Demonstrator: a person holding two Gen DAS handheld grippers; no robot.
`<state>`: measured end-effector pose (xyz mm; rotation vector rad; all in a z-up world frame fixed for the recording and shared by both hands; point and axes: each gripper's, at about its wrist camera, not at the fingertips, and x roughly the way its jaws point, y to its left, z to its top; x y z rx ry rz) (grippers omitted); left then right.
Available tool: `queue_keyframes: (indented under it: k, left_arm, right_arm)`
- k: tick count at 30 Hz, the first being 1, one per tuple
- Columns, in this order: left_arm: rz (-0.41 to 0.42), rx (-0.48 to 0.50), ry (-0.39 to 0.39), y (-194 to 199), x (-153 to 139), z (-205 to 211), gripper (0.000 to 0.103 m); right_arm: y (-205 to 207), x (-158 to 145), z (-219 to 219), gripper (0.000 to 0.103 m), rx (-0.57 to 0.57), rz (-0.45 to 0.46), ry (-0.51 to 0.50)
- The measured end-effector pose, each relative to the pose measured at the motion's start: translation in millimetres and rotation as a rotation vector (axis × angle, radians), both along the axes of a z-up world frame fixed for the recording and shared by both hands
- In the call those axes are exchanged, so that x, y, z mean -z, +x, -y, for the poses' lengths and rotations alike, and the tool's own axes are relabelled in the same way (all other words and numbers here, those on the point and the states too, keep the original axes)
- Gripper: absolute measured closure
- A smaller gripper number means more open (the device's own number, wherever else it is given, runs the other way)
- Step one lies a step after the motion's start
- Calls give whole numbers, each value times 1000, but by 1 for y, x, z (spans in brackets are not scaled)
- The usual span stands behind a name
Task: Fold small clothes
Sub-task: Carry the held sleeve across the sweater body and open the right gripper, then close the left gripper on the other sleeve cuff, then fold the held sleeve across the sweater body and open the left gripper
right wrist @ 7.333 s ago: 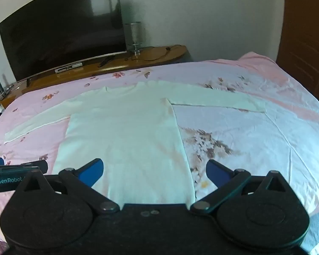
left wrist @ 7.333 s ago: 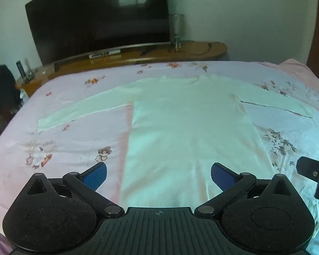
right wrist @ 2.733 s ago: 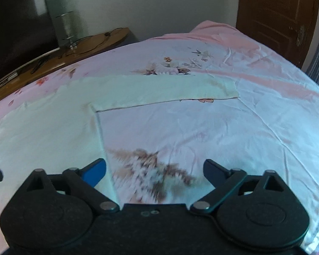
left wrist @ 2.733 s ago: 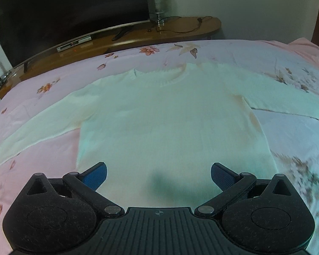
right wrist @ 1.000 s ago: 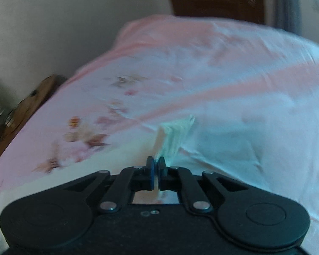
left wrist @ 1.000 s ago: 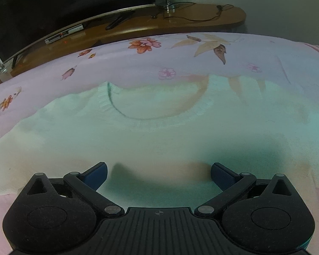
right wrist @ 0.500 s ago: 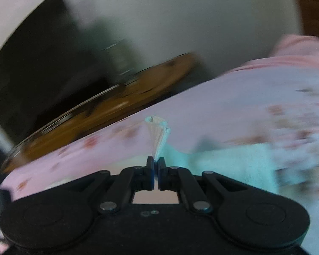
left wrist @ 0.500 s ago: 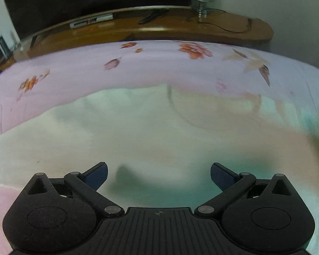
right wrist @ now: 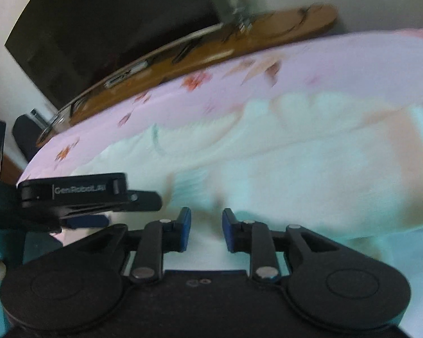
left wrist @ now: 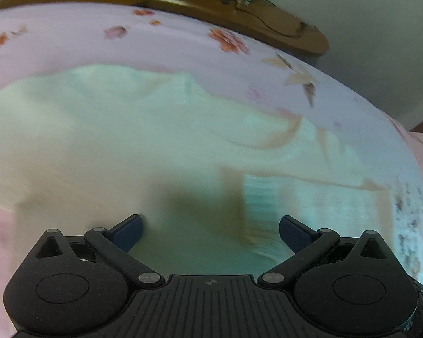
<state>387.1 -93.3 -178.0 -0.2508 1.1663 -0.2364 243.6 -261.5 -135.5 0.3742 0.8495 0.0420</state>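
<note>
Soft, even daylight with no glare fills both fisheye views, and the corners fall off to black. Motion blur smears the pale sweater (left wrist: 104, 146) and the pink bedsheet (left wrist: 70, 42) in the left wrist view, and streaks the wooden bench (right wrist: 211, 48) and dark television screen (right wrist: 98, 28) in the right wrist view. A brownish shadow lies on the sweater just ahead of the left gripper (left wrist: 210, 228). Straight edges bow strongly near the rims, while both black gripper bodies stay sharp
</note>
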Motion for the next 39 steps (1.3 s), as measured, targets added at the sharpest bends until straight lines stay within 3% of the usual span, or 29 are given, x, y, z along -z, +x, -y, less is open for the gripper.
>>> queue_keyframes:
  k: [3,7,9,11,13,15,19,22,23,25,27,29,35,39]
  left_arm:
    - [-5,7,-11,-5,1,11,0]
    - [-21,-21,-128,-8,-2,13,1]
    - [-22,-17,-139,-8,-1,20,1]
    - [-17,-17,-153,-10,1,24,26]
    - [-1,-40,-182,-12,2,22,26]
    - [-7,-80,-267,-14,4,15,27]
    - [6,-100,-312,-19,9,13,28]
    - [-24,-117,-393,-20,17,12,71]
    - [-40,-129,-409,-20,21,11,75]
    - [-41,-139,-396,-21,27,15,76]
    - [-11,-137,-376,-22,25,18,83]
    - [34,-140,-336,-24,18,18,99]
    - [167,-160,-334,-22,-17,-10,99]
    - [231,-212,-305,-21,-32,-44,99]
  right_arm:
    - [-17,-6,21,76,59,7,-27]
    - [-41,-12,39,76,108,27,-85]
    - [-47,-10,42,75,132,31,-126]
    - [-54,-9,46,75,162,34,-175]
    - [-57,-4,47,70,194,31,-225]
    - [-62,1,49,59,224,22,-250]
    - [-73,11,62,59,268,-1,-205]
    - [-78,16,64,59,277,-6,-188]
    - [-81,15,65,59,278,-7,-185]
    - [-82,16,65,59,279,-7,-186]
    - [-84,16,66,59,282,-8,-189]
    - [-85,17,67,59,289,-12,-196]
    - [-89,22,72,50,328,-36,-215]
    - [-82,23,69,49,322,-25,-210]
